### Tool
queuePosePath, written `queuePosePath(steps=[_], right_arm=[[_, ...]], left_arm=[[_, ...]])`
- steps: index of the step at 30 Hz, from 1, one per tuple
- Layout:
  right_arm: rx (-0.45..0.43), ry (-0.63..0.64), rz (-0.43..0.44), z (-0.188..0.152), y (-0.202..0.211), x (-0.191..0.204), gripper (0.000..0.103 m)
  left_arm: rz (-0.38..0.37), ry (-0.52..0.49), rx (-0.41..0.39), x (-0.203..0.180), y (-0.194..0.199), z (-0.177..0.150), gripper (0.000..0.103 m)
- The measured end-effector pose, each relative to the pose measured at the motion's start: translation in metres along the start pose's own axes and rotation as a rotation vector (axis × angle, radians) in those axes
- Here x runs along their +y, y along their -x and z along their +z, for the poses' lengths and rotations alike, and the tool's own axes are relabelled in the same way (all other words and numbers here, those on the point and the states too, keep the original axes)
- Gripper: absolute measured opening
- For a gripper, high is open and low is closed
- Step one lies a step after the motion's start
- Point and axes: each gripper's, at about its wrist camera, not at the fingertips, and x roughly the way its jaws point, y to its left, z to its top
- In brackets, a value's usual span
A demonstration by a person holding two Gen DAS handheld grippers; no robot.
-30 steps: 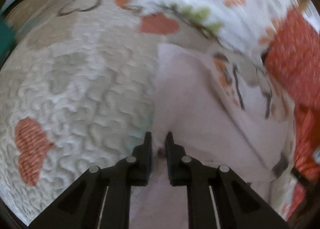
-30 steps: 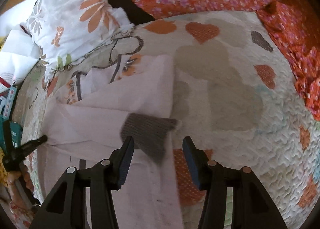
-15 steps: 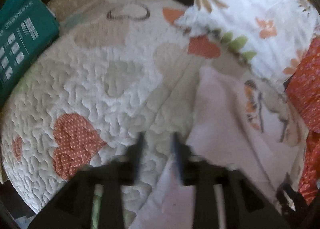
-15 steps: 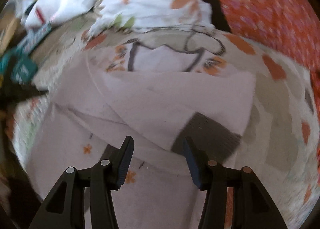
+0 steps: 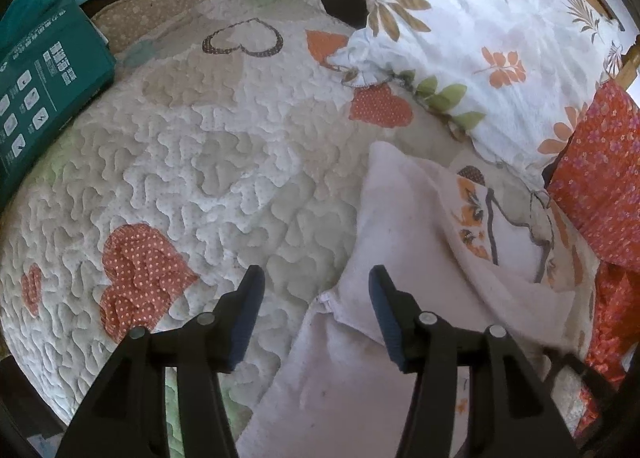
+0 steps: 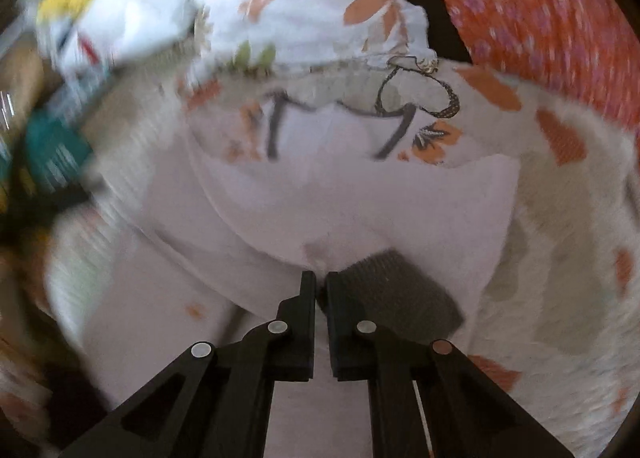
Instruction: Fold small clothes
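A small pale pink garment with orange flower prints and dark trim lies folded on the quilt. My left gripper hovers over its left edge with its jaws opening. The hem and bare quilt show between the fingers, and the pads touch nothing. In the right wrist view the same garment fills the middle, blurred by motion. My right gripper is shut on a puckered fold of that pink cloth, just left of the grey ribbed cuff.
The cream quilt with orange hearts covers the bed. A floral pillow lies behind the garment, and an orange flowered cloth lies to the right. A teal box sits at the far left edge.
My left gripper let go of the pink cloth, opened and drew back to the left. My right gripper swung over the garment and closed on its fold beside the grey cuff.
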Motion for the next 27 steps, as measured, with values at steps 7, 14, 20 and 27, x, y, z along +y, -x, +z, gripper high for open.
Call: queuePosePath(steps=[7,14,20,27], right_arm=[[-0.034,-0.247,-0.334,0.051,-0.021,-0.072,0.011],[-0.086,-0.199,-0.281,0.015,0.002,-0.063,0.059],[-0.093,-0.149,-0.334,-0.006,-0.01,-0.059,0.061],[-0.195,-0.372,-0.089,-0.043,0.01,-0.054,0.061]], left_arm=[[0.013,-0.019,0.017,-0.003,-0.006,0.0,0.056],[0.009,0.003,0.022,0.002,-0.006,0.002,0.064],[-0.003,0.004,0.04,-0.002,-0.008,-0.002,0.064],[-0.013,0.014,0.041,0.003,-0.006,0.0,0.065]])
